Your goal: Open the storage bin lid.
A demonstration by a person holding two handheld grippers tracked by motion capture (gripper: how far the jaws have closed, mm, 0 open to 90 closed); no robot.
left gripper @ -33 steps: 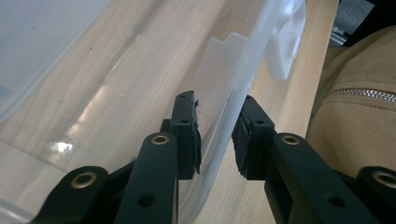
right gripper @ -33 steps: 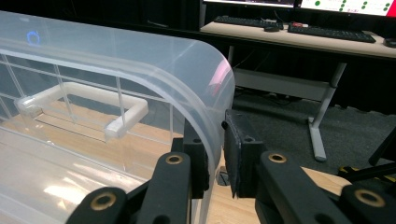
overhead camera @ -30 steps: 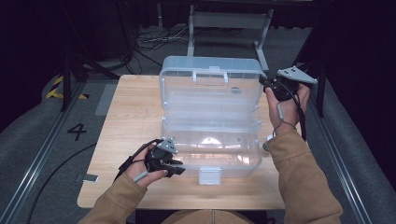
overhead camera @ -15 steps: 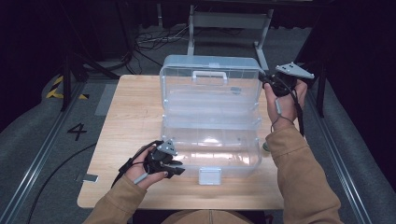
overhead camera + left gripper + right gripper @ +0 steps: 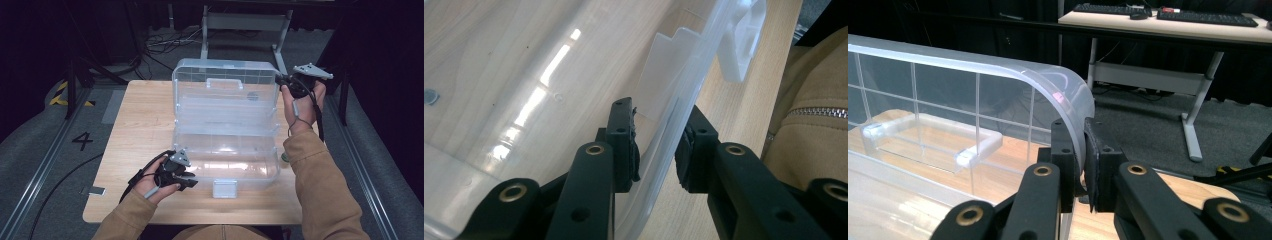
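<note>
- High view: a clear plastic box [image 5: 225,130] sits on the wooden bench [image 5: 135,130], open, with its lid [image 5: 225,87] raised on the far side and its base [image 5: 230,162] towards the person. The latch tab [image 5: 224,188] hangs free at the front edge of the base. The left tool [image 5: 189,181] is at the near left corner of the base; the right tool [image 5: 280,80] is at the upper right corner of the lid
- Left gripper view: the left tool [image 5: 656,145] straddles the front wall of the base, one jaw inside and one outside. The outer pad lies against the wall; a slight gap appears at the inner pad, so whether the grasp is firm I cannot tell. Bench grain reads through the bottom, and I see nothing stored in the part of the base shown here
- Right gripper view: the right tool [image 5: 1082,165] is clenched on the rounded corner rim of the lid [image 5: 998,80], the jaws having just been closing on it. The moulded grid and carry handle [image 5: 930,142] of the lid are visible and intact
- Progress, as judged: unlatching and raising of the lid appear done. Whether the lid is going further back or coming down cannot be determined; either way its travel remains, with the base to be held steady
- Condition: transparent, clean, no cracks seen
</note>
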